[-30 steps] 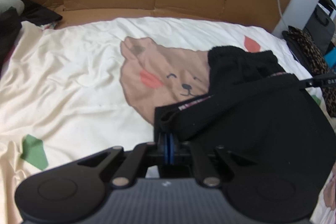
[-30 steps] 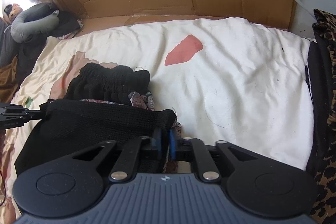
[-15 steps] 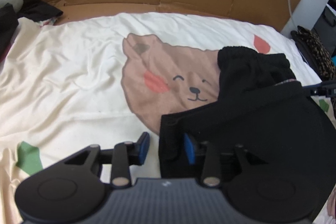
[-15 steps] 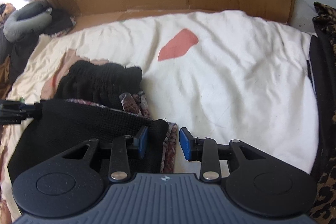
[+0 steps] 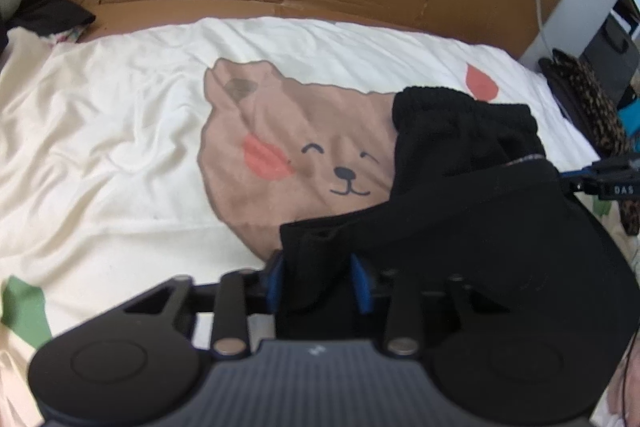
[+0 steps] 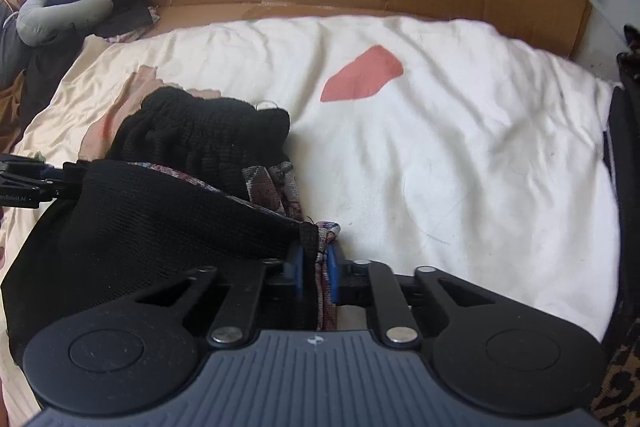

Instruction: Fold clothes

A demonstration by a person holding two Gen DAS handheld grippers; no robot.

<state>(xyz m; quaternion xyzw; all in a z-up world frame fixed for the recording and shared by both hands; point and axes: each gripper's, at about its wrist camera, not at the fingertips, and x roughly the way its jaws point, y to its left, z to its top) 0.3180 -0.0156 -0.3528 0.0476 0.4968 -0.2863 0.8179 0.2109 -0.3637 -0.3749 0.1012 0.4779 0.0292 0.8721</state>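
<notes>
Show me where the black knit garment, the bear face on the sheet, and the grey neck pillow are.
black knit garment point(image 5: 472, 219), left wrist view, on its flat upper panel.
bear face point(image 5: 348, 173), left wrist view, on the nose of the print.
grey neck pillow point(image 6: 60, 9), right wrist view, on its curved middle.
</notes>
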